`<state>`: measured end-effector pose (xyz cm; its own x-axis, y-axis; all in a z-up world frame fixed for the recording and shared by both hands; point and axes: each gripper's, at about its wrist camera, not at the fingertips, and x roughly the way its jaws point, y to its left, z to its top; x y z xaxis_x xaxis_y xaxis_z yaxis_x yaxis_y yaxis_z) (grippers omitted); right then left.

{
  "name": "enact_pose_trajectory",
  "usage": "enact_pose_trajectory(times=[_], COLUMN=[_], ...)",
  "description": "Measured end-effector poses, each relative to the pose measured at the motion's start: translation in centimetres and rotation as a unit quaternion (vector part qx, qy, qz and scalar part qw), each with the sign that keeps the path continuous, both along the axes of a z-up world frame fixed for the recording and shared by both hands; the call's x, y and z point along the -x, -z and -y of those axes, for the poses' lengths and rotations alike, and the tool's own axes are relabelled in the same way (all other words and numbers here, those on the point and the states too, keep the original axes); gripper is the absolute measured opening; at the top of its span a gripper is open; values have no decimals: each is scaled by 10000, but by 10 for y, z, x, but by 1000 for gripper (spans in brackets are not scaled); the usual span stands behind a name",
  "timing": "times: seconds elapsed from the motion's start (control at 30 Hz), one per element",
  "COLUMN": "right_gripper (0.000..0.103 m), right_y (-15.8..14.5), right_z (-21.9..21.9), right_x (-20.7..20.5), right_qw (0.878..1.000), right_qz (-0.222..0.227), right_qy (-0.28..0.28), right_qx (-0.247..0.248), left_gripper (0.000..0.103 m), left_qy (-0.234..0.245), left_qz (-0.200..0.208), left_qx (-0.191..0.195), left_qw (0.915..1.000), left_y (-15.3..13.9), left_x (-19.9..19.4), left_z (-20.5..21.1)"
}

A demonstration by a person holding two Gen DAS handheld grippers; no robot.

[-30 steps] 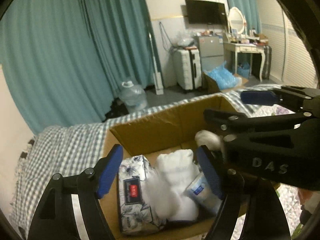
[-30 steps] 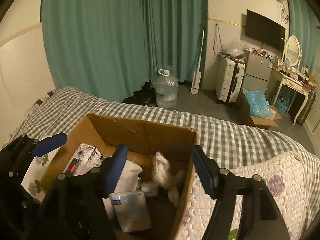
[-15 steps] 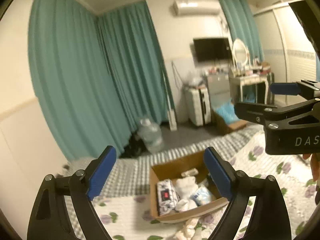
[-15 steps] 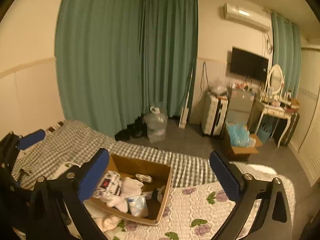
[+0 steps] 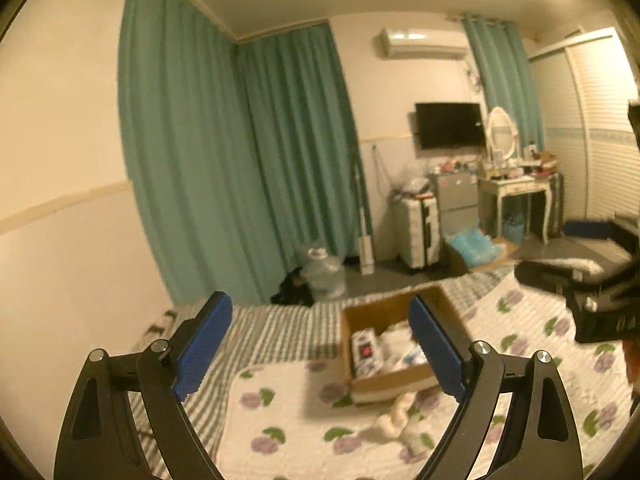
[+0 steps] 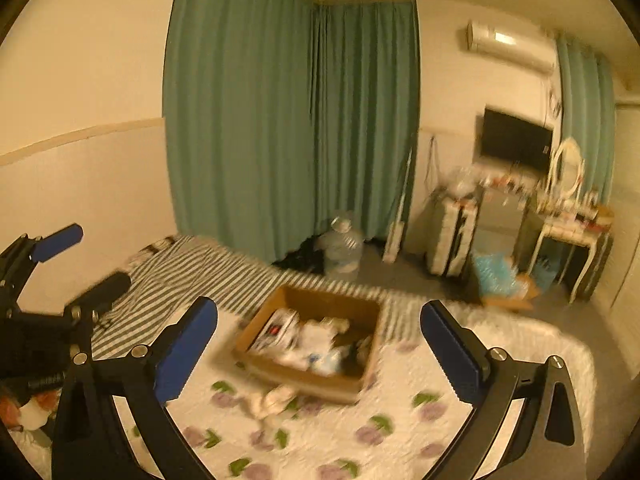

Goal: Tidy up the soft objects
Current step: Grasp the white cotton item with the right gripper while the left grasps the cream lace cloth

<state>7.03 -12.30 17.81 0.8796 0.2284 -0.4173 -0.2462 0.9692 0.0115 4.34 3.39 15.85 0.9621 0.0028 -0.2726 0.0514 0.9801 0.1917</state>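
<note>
Both the left gripper [image 5: 320, 348] and right gripper [image 6: 318, 350] are seen wide open, empty, above a filled cardboard box [image 6: 260, 322] on the bed [image 6: 400, 432].

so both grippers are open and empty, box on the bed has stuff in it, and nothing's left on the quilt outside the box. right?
Not quite. A pale soft object lies on the quilt just outside the cardboard box, seen in both wrist views. The rest holds: left gripper and right gripper open, empty.
</note>
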Motion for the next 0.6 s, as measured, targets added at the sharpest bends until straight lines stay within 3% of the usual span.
enact_pose_trajectory(times=[0.23,0.37,0.6], right_gripper=[102,102,97], right_y=[93,155,255], right_z=[-34,-48,-71], right_x=[-26,-54,-91], right_qw=[9976,9929,9795], right_qz=[-685,-1171,-1964], right_qy=[-85,-206,-377], right_qx=[46,49,234], left_gripper=[91,91,91], left_qy=[-88,-185,-269], left_qz=[-611,-1228,-1835], left_qx=[146,322,258], left_qw=[9980,9917,9823], left_y=[63,114,190], left_x=[-25,-49,-76], left_z=[-28,-41,-45])
